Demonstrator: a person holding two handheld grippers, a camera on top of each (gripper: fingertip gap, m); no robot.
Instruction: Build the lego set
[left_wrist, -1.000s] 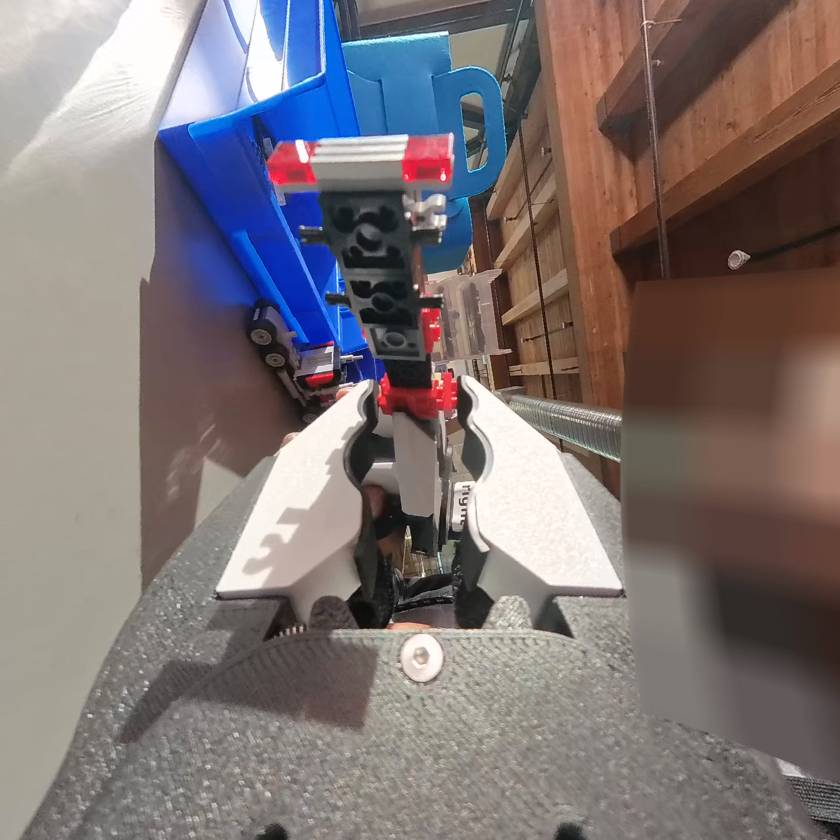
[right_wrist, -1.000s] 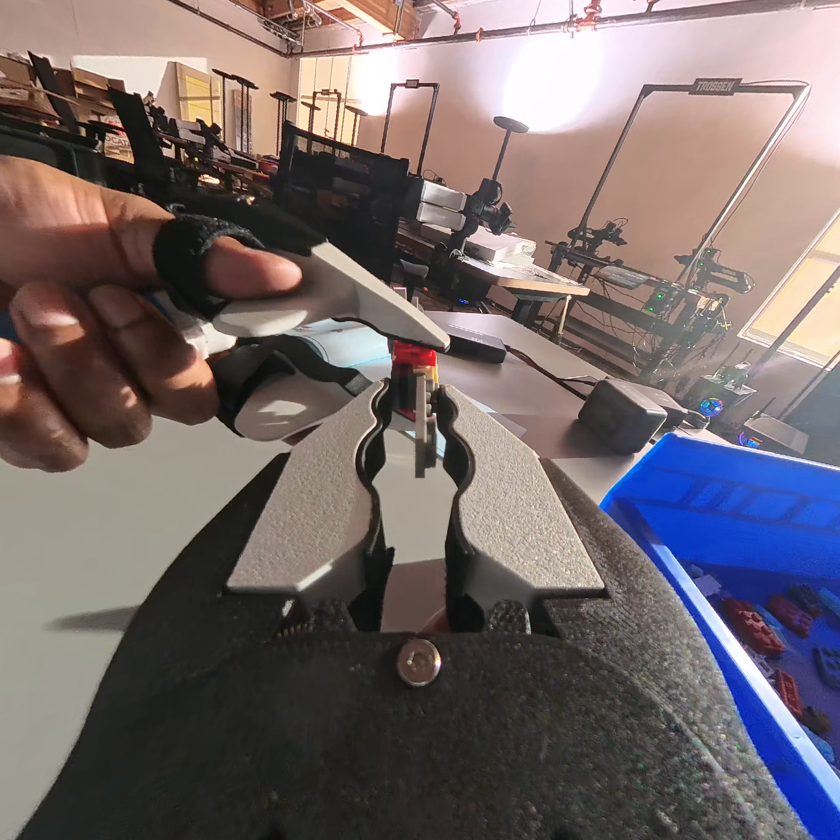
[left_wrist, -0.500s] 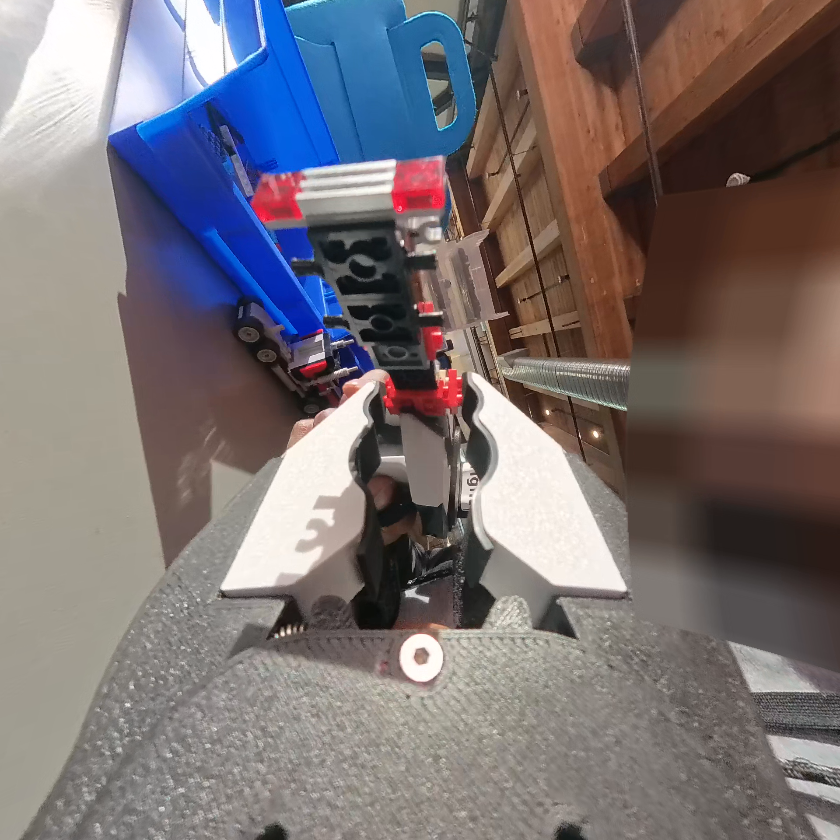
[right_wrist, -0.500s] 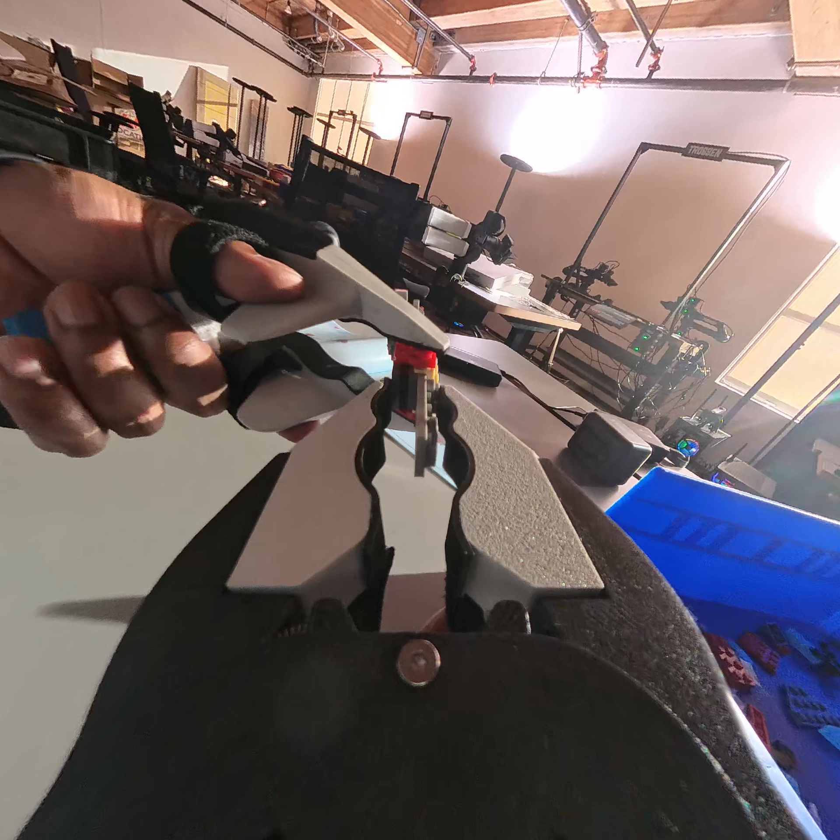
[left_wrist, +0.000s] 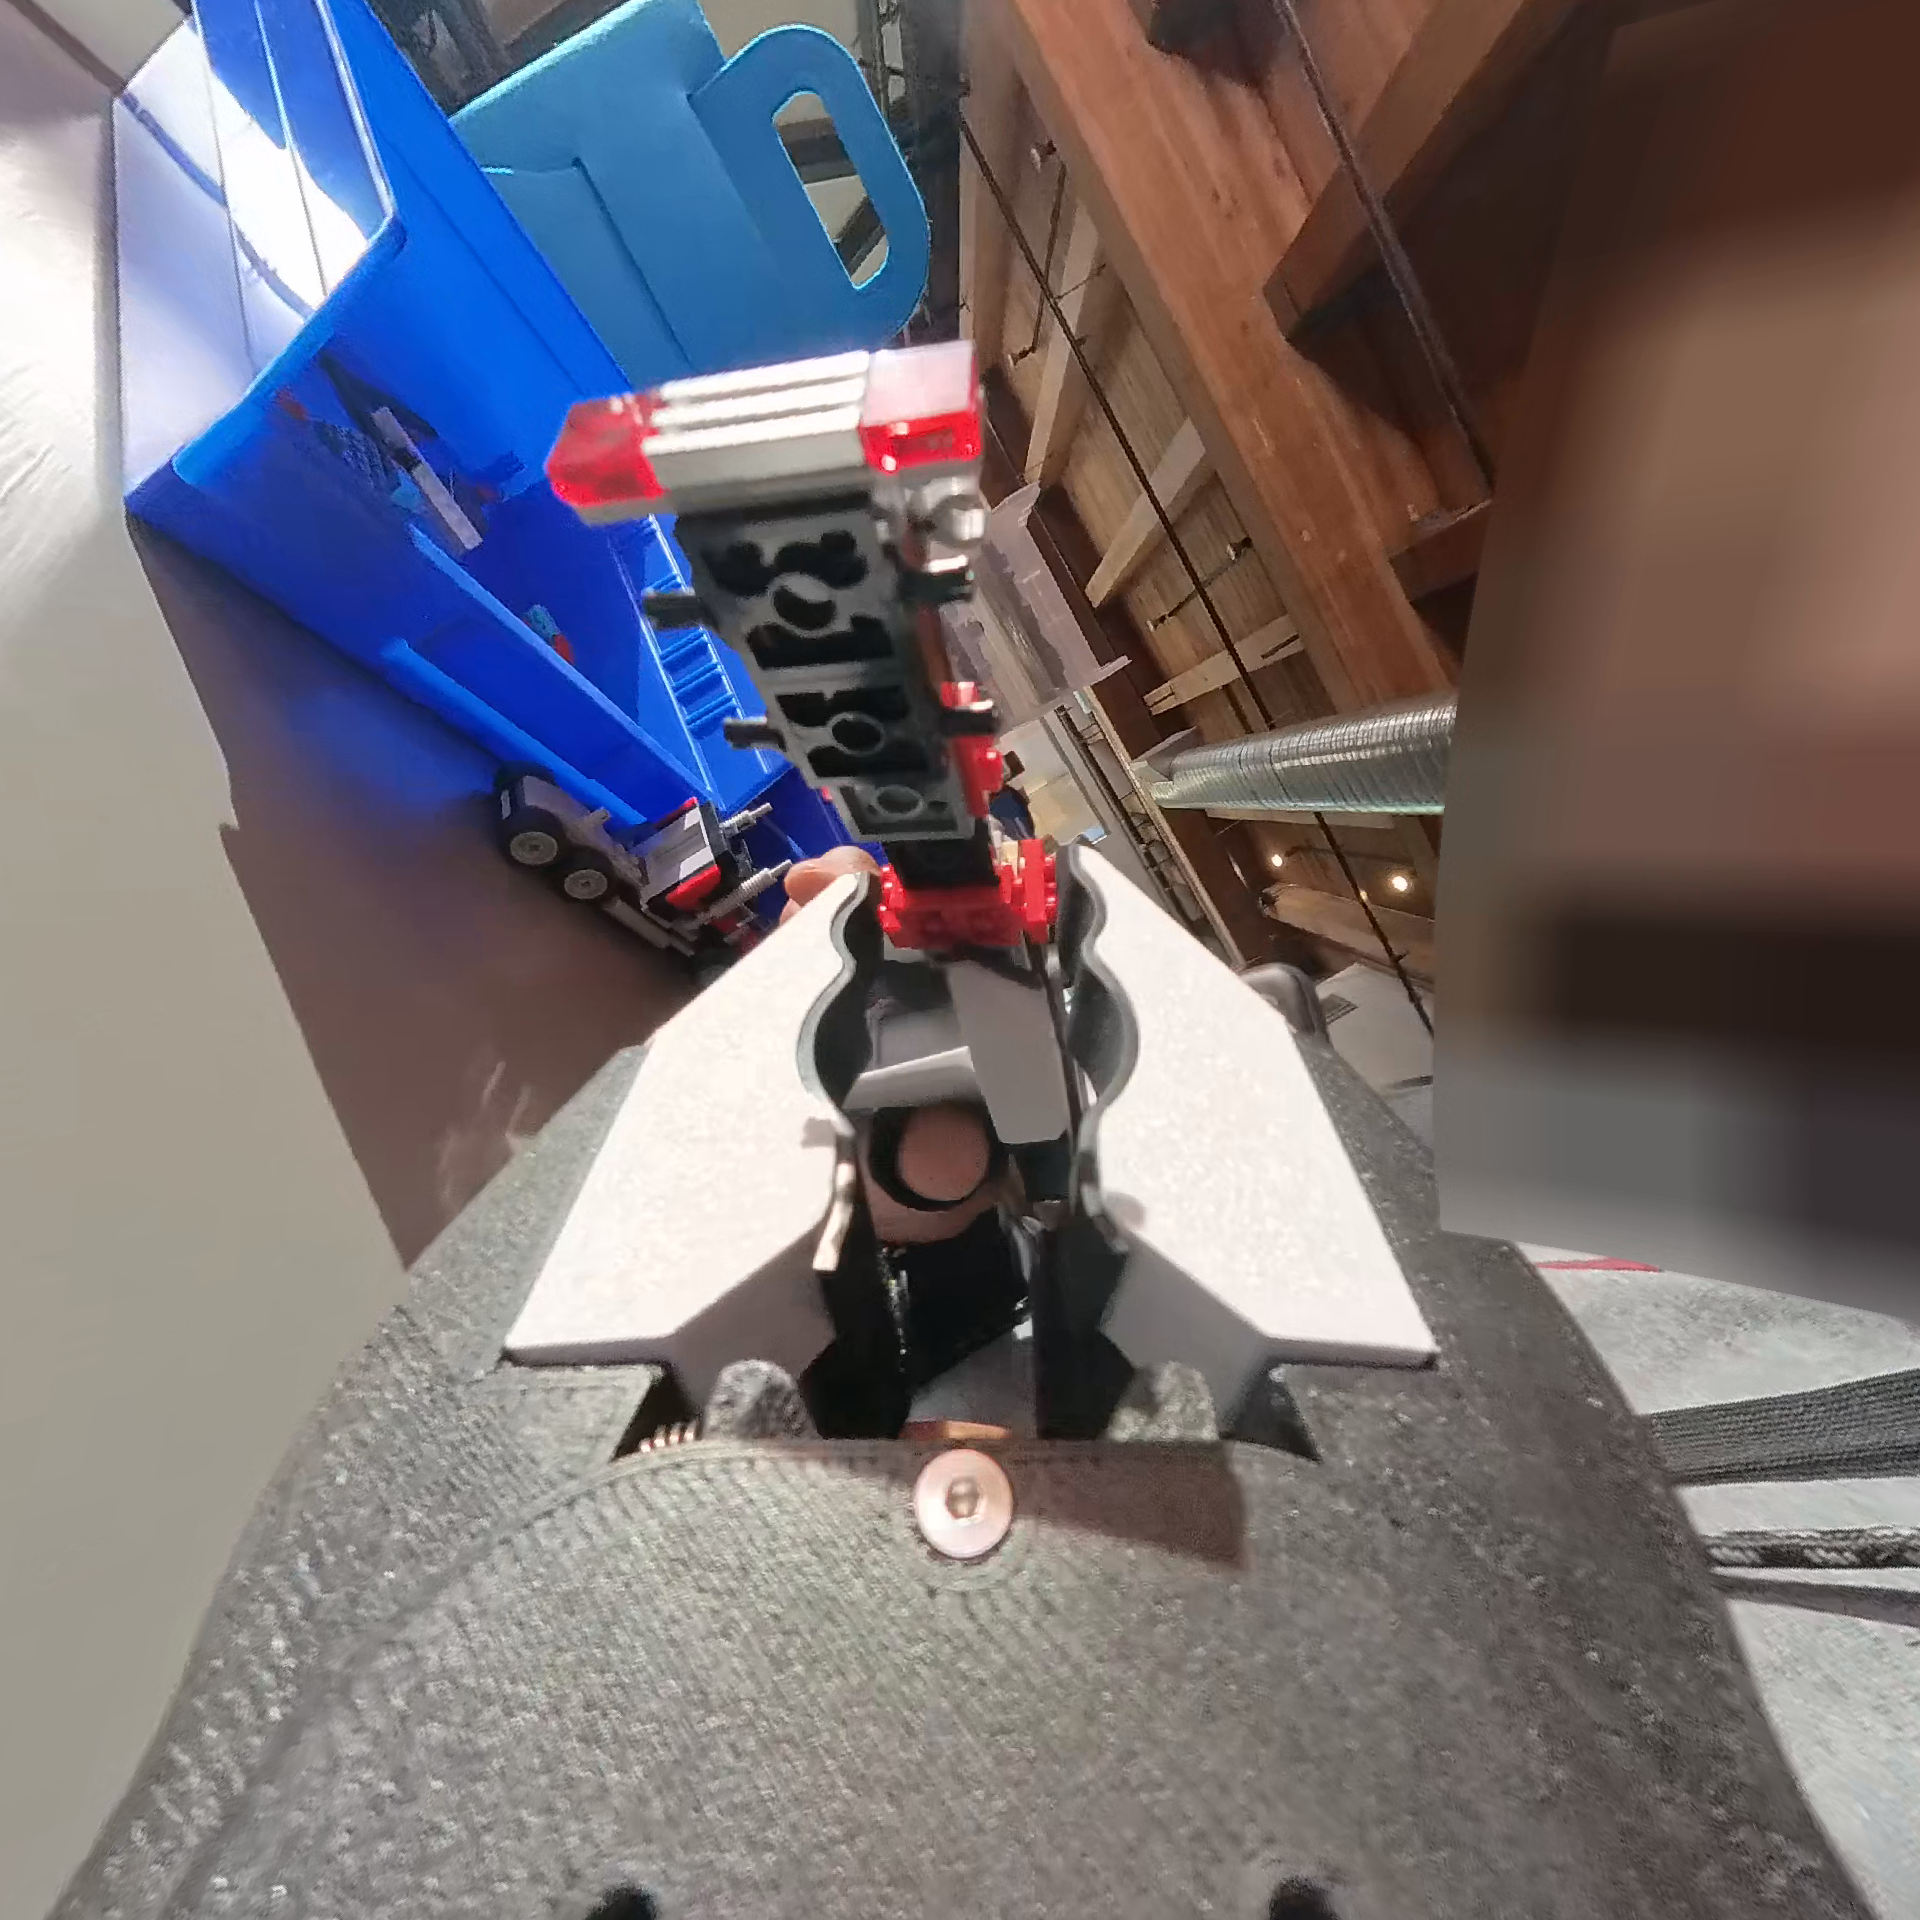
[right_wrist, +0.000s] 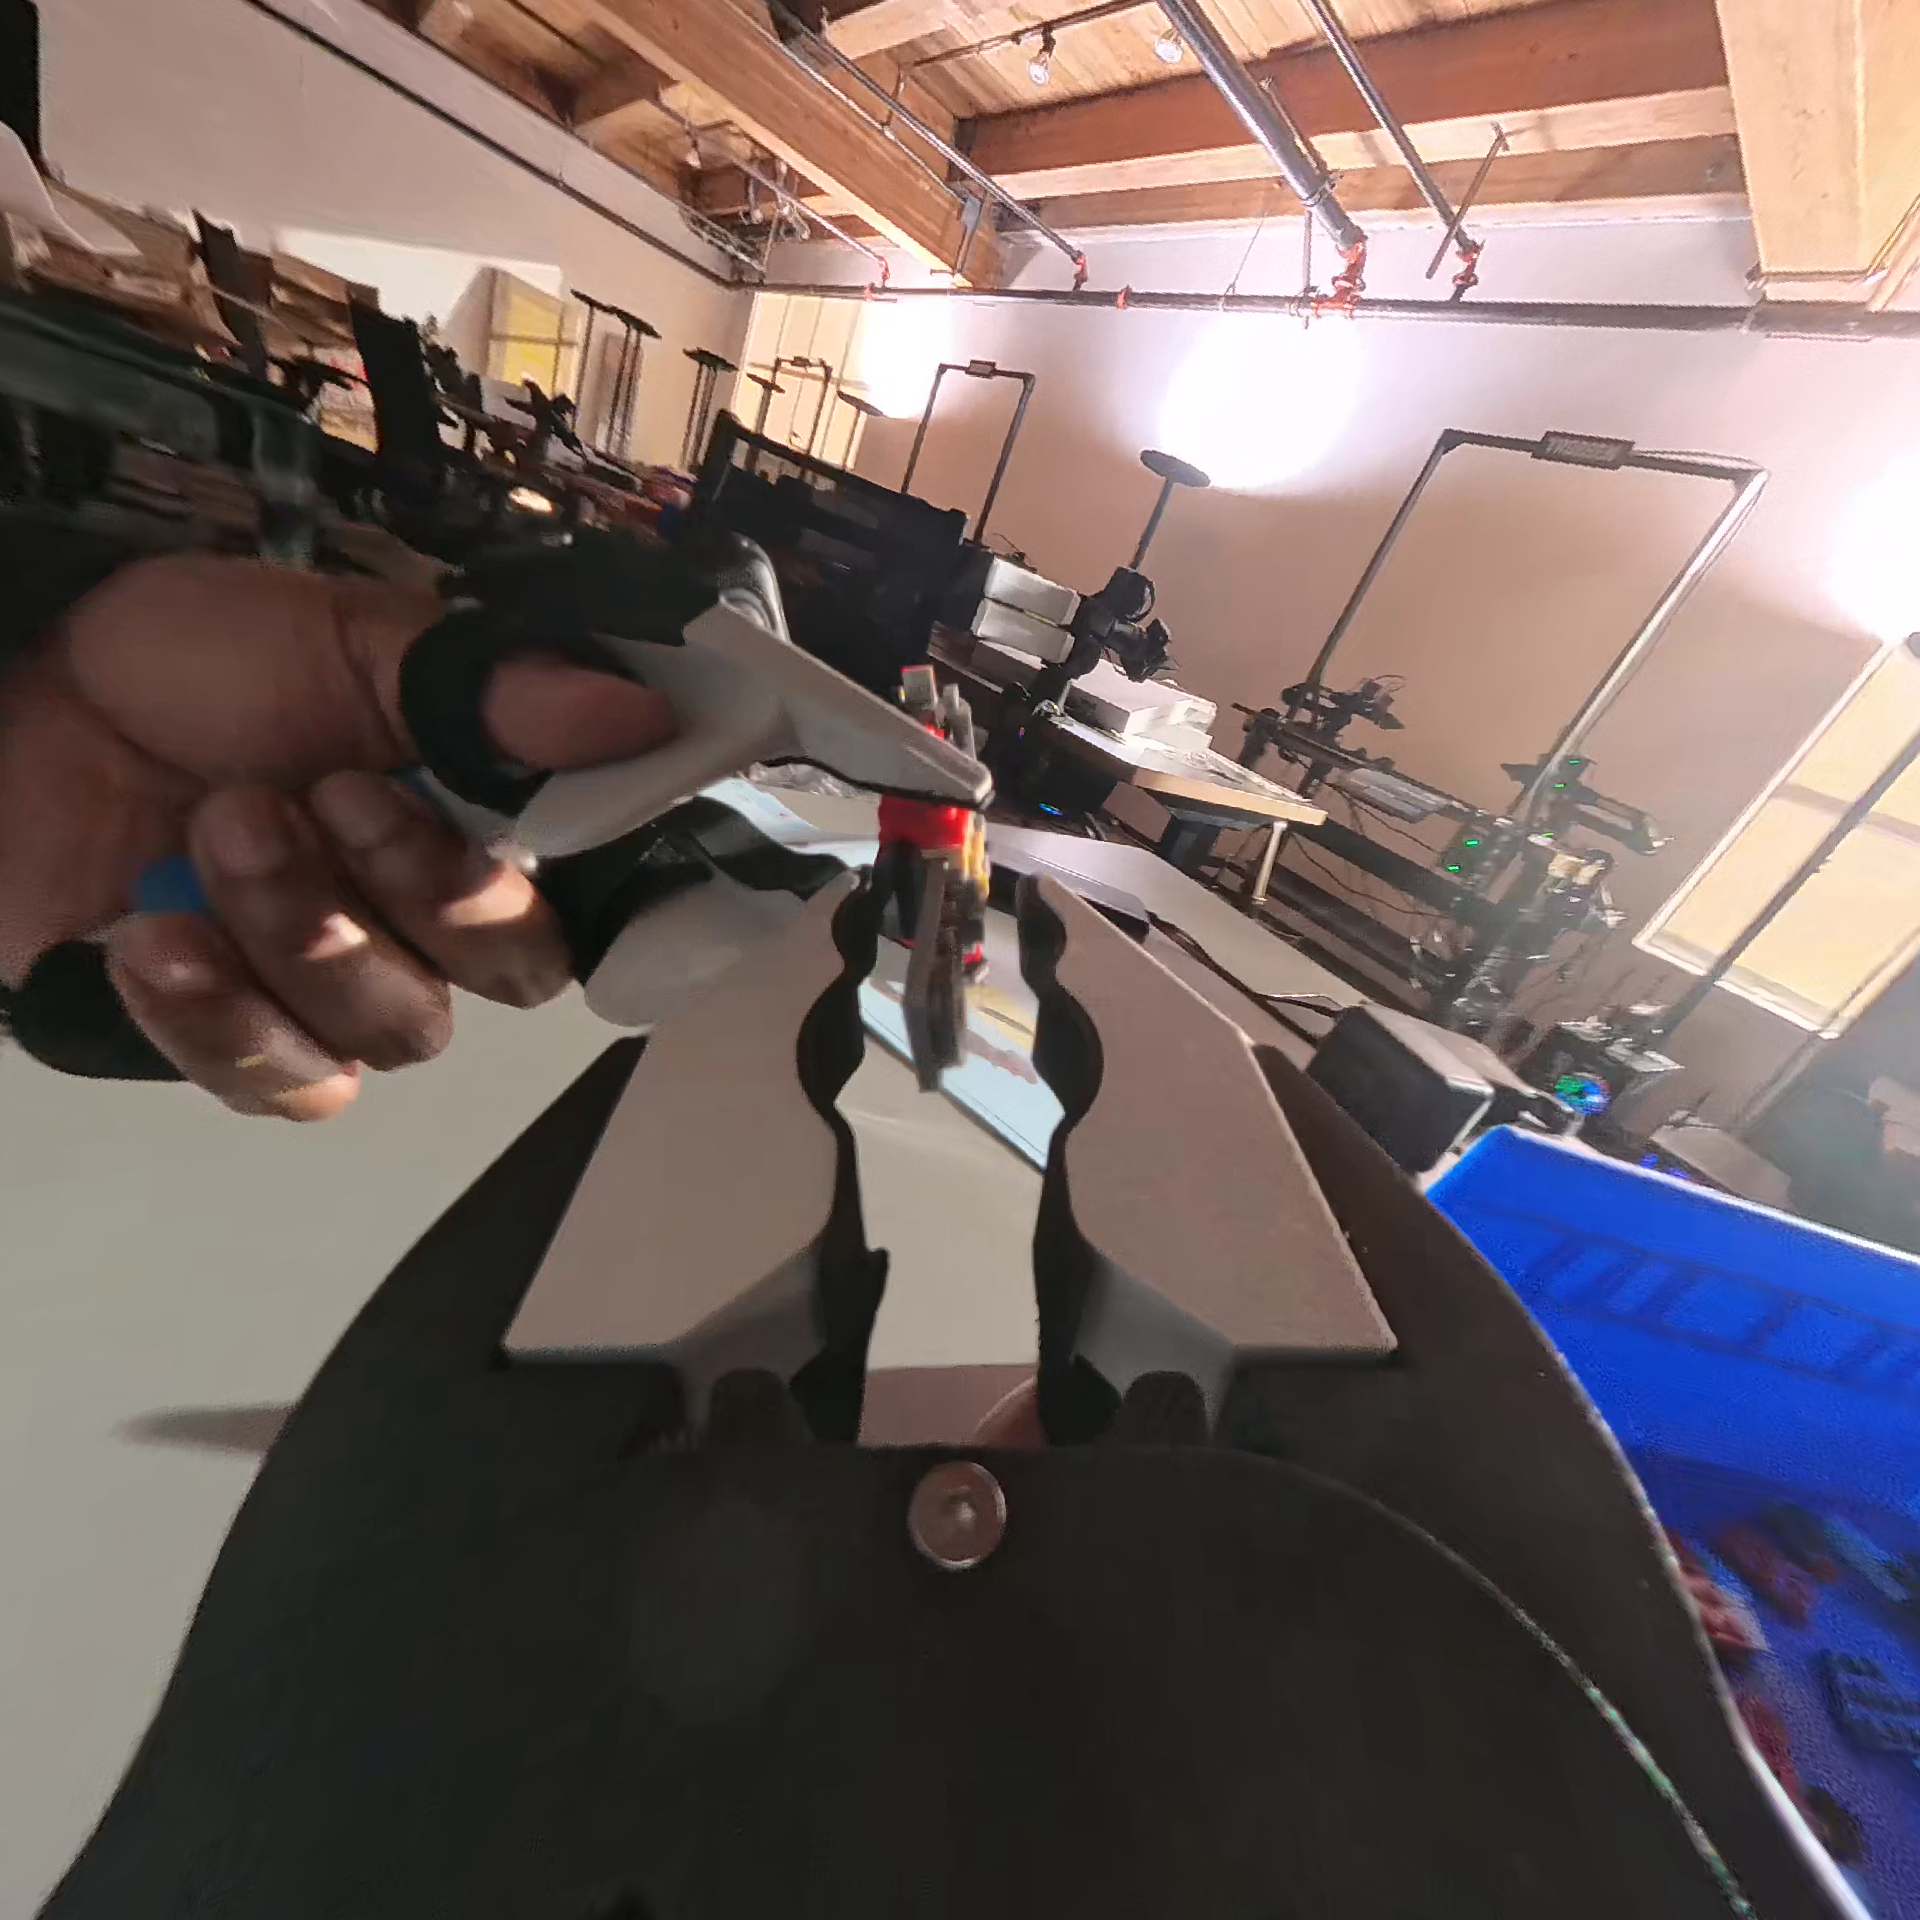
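Observation:
My left gripper (left_wrist: 966, 914) is shut on the red end of a lego assembly (left_wrist: 831, 644). The assembly is a long black chassis with red bits, capped by a grey bar with two clear red pieces, and it points away from me. In the right wrist view the left gripper (right_wrist: 935, 821) comes in from the left in a person's hand (right_wrist: 260, 831), holding the same assembly (right_wrist: 935, 935) edge-on. My right gripper (right_wrist: 945, 914) is open. Its jaws stand either side of the assembly without touching it.
A blue bin (left_wrist: 364, 468) with loose bricks stands on the grey table (left_wrist: 125, 935); it also shows in the right wrist view (right_wrist: 1714, 1309). A small built lego truck (left_wrist: 623, 862) sits against the bin. A booklet (right_wrist: 997, 1070) and a black power adapter (right_wrist: 1392, 1081) lie beyond. My left and right fingertips are right by each other. Both grippers' tips are roughly 20 centimetres from the small built lego truck (left_wrist: 623, 862).
My right gripper was shut on the assembly's lower end; its jaws have spread and let go. The left gripper keeps its hold and has tilted.

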